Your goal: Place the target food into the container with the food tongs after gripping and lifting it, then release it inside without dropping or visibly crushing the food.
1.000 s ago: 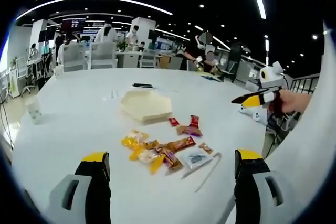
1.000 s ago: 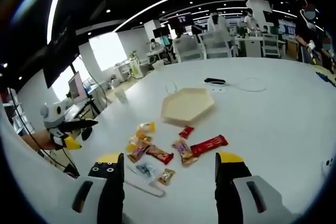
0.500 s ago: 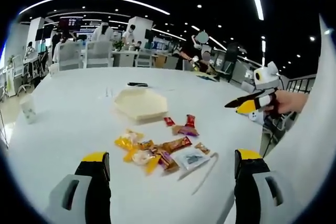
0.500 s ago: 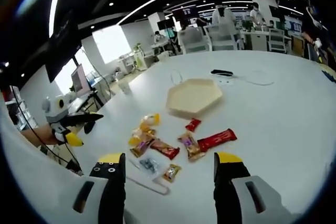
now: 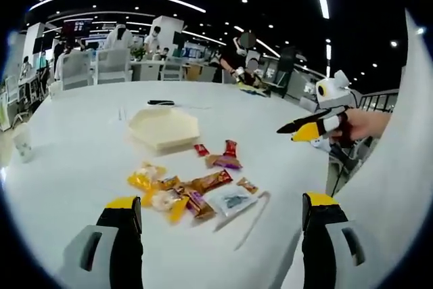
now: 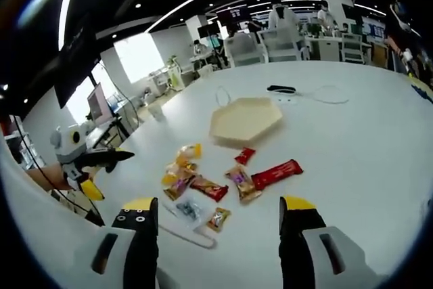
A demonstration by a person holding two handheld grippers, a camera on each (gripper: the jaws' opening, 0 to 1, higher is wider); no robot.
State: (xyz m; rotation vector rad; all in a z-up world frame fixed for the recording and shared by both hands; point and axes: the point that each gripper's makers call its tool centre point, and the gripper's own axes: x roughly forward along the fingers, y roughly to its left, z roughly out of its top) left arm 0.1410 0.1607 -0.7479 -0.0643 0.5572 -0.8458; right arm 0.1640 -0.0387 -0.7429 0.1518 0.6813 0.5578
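Note:
A heap of wrapped snacks (image 5: 193,189) lies on the white table, with a red bar (image 6: 276,174) and yellow packets (image 6: 183,162) among them. Beyond it sits a cream hexagonal container (image 5: 164,127) (image 6: 245,120) with nothing in it. Clear food tongs (image 5: 249,216) (image 6: 191,232) lie flat beside the heap, at its near edge. My left gripper (image 5: 222,209) hovers open short of the snacks, holding nothing. Open too, my right gripper (image 6: 218,209) holds nothing. Each gripper also shows in the other's view, the right gripper (image 5: 312,125) held in a hand and the left gripper (image 6: 91,162) off the table's edge.
A paper cup (image 5: 22,145) (image 6: 157,109) stands near the table's far side. A black object with a thin cable (image 5: 162,103) (image 6: 279,89) lies behind the container. Chairs, desks and people fill the room beyond. The table edge (image 5: 335,174) runs close by.
Both views have shifted slightly with the hands. The snacks, tongs and container lie where they were, and both grippers stay open.

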